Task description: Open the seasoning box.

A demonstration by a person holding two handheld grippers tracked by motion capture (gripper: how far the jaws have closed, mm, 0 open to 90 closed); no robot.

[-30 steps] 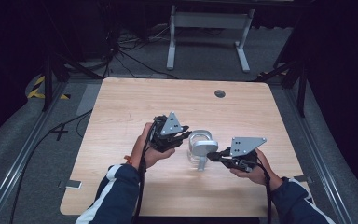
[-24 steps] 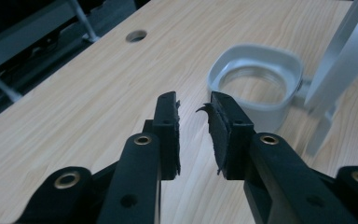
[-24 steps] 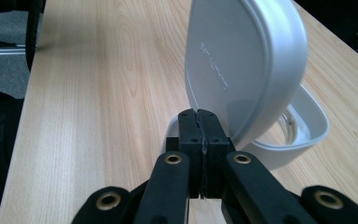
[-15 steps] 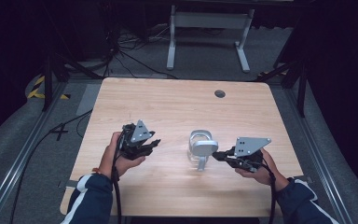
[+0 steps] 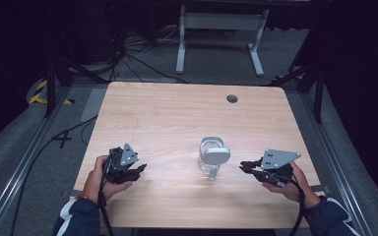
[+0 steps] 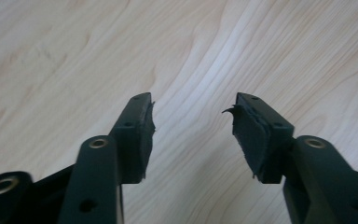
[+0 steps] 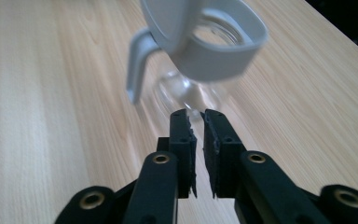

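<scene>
On pale woodgrain table [image 5: 177, 113], clear glass jug [image 5: 211, 160], grey lid.

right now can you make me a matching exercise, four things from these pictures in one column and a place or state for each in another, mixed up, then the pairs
Things
1. left gripper
2. right gripper
3. jug
4. round hole

Places or states
A. far side of the table, right of the middle
B. jaws nearly shut, pointing at the jug
C. stands between the two grippers
D. jaws wide apart over bare wood

Pairs: 1-D, 2-B, 3-C, 4-A
</scene>
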